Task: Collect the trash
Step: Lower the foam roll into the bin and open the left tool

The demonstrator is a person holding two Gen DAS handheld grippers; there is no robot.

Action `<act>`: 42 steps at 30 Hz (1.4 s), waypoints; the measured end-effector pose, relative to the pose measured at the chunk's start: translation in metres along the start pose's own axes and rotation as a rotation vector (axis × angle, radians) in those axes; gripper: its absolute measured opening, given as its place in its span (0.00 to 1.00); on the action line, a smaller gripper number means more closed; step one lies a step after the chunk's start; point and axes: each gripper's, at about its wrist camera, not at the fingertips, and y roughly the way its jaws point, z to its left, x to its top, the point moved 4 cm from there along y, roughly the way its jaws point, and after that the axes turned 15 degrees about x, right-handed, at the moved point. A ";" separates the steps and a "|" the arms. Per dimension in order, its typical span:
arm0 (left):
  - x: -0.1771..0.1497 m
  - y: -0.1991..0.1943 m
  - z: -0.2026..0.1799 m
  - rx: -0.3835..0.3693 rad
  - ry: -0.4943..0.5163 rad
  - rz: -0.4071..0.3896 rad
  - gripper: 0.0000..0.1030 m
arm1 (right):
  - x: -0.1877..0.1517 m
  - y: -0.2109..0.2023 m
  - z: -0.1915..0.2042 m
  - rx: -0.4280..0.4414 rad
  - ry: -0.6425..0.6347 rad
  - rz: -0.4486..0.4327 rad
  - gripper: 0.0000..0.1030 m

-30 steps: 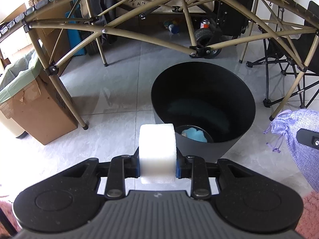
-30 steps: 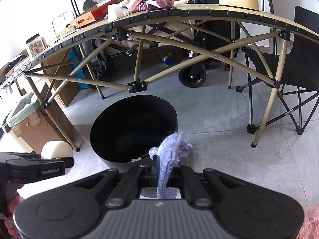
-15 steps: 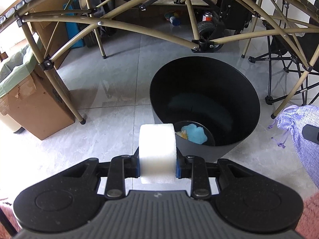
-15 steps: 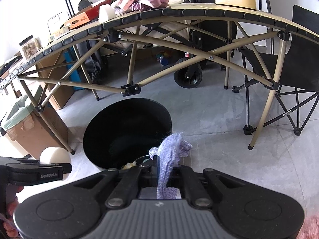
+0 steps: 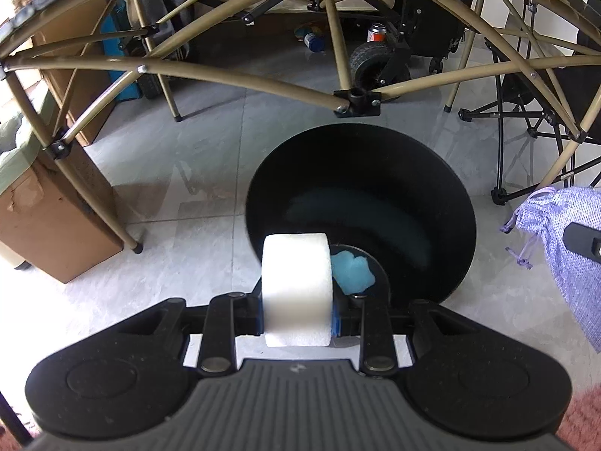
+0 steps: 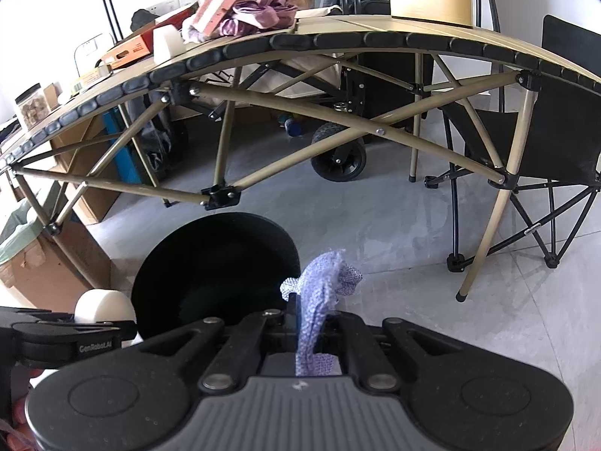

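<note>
My left gripper [image 5: 297,317] is shut on a white foam roll [image 5: 296,285], which hangs over the near left rim of the round black trash bin [image 5: 424,173]. A light blue scrap [image 5: 353,272] lies at the bottom of the bin. My right gripper [image 6: 310,319] is shut on a lilac mesh pouch [image 6: 319,293], held above the floor just right of the bin [image 6: 210,259]. That pouch [image 5: 563,236] also shows at the right edge of the left wrist view. In the right wrist view the left gripper [image 6: 97,332] with the foam roll [image 6: 103,302] appears at lower left.
A folding table's tan frame [image 5: 353,101] arches over the far side of the bin. A cardboard box [image 5: 49,233] stands on the floor at left. A black folding chair [image 6: 526,165] stands to the right, a cart wheel [image 6: 340,158] behind. Clutter covers the tabletop [image 6: 375,26].
Both grippers have moved forward toward the bin; it looks nearer and lower in both views. The foam roll now overlaps the bin's near rim. Both grips are unchanged.
</note>
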 end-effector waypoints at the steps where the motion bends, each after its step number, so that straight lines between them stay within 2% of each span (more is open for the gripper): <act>1: 0.002 0.000 -0.003 -0.004 0.001 0.000 0.29 | 0.001 0.001 -0.002 -0.001 0.001 -0.001 0.01; 16: 0.038 0.009 -0.052 -0.065 0.026 -0.010 0.29 | 0.017 0.020 -0.027 -0.032 0.033 -0.014 0.01; 33: 0.059 0.027 -0.064 -0.062 -0.020 0.046 0.31 | 0.023 0.030 -0.036 -0.037 0.041 -0.024 0.01; 34: 0.059 0.028 -0.063 -0.061 -0.022 0.048 0.33 | 0.023 0.030 -0.036 -0.037 0.041 -0.023 0.01; 36: 0.060 0.028 -0.062 -0.063 -0.032 0.052 0.62 | 0.023 0.030 -0.036 -0.037 0.042 -0.023 0.01; 37: 0.059 0.027 -0.061 -0.061 -0.040 0.049 0.70 | 0.023 0.030 -0.036 -0.038 0.042 -0.024 0.01; 39: 0.061 0.026 -0.058 -0.058 -0.058 0.049 0.97 | 0.022 0.030 -0.036 -0.039 0.043 -0.025 0.01; 40: 0.061 0.026 -0.057 -0.060 -0.069 0.055 1.00 | 0.022 0.030 -0.036 -0.039 0.044 -0.025 0.01; 42: 0.062 0.026 -0.056 -0.067 -0.075 0.075 1.00 | 0.021 0.029 -0.037 -0.041 0.045 -0.026 0.01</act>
